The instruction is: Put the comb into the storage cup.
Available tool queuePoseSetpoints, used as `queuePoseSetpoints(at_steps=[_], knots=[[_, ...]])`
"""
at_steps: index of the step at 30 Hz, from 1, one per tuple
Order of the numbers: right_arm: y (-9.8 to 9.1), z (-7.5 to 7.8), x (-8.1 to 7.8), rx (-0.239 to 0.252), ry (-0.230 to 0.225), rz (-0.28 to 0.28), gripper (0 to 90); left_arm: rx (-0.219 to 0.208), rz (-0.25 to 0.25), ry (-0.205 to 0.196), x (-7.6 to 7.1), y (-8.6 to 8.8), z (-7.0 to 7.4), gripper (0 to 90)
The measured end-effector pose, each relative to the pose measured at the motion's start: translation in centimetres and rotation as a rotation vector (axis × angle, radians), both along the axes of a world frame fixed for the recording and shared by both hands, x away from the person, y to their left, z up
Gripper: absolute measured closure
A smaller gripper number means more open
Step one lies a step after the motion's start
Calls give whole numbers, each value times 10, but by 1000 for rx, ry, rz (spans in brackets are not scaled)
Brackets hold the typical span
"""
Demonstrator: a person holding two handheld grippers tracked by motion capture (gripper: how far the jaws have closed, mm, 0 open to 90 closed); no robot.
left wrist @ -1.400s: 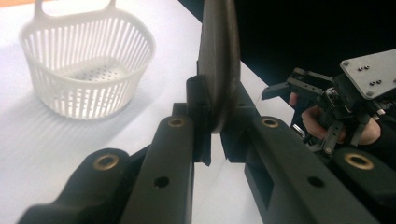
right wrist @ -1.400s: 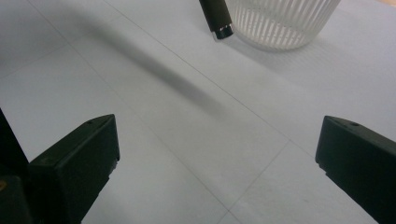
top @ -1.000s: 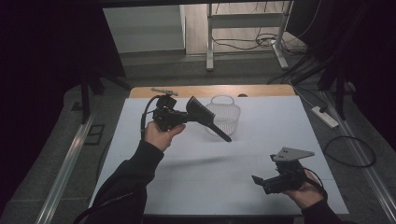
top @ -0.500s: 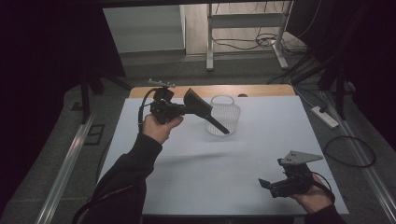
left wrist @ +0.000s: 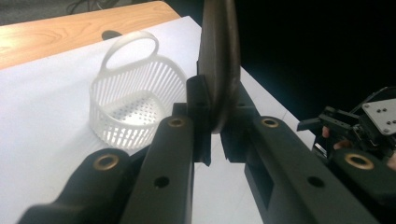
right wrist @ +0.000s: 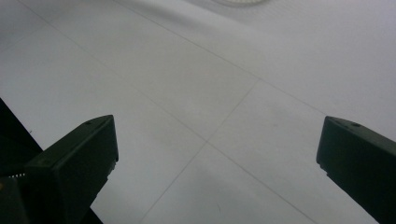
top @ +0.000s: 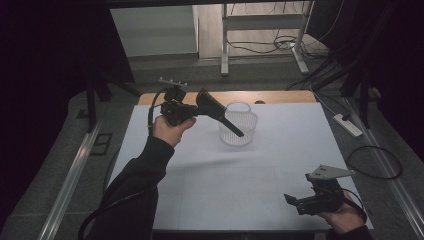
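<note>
The left gripper [top: 212, 107], clamped on a dark, flat shoehorn-like tool [left wrist: 218, 65], holds it above the white slotted basket [top: 238, 125] at twelve o'clock, probably to drop it inside; the right gripper [top: 295, 200] waits wide and empty at five o'clock.

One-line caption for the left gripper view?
Left gripper clamps a dark flat tool above the white slotted basket.

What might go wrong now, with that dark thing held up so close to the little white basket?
Three things, I think. The left gripper pinches the dark object near one end only, so the long free end might swing or slip out. That end hangs right over the white basket, which looks light and could tip or slide if bumped. The right gripper, jaws open, sits near the table's front edge, too far away to steady the basket.
</note>
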State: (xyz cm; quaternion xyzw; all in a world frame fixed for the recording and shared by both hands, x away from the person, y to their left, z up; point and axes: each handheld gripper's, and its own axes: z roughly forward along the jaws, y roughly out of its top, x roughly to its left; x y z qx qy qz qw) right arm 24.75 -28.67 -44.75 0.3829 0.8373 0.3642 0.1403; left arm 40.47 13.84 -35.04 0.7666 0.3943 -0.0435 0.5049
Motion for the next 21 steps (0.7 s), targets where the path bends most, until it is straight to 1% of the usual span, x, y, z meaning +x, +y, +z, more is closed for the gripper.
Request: queuePoseSetpoints(at_steps=[1, 6, 8, 9, 10, 12, 13, 14, 15, 21], knots=[[-2, 1, -2, 9, -4, -11, 0, 1, 3, 1, 1, 0, 0, 831], [-7, 3, -4, 16, 1, -34, 0, 10, 19, 1, 8, 1, 1, 832], [-10, 4, -5, 12, 4, -52, 0, 13, 28, -1, 12, 1, 1, 832], [-10, 4, -5, 12, 4, -52, 0, 13, 28, -1, 12, 1, 1, 831], [-12, 4, -6, 7, 3, -64, 0, 13, 31, -1, 13, 1, 1, 832], [-13, 4, -7, 1, 7, -71, 0, 12, 37, -3, 15, 1, 1, 831], [-13, 4, -7, -15, 12, -81, 0, 12, 40, -2, 16, 1, 1, 832], [-13, 4, -7, -15, 12, -81, 0, 13, 43, -2, 16, 1, 1, 832], [-13, 4, -8, -32, 18, -89, 0, 14, 46, -2, 17, 1, 1, 831], [-15, 5, -11, -53, 28, -113, 0, 15, 61, -4, 21, 2, 2, 831]])
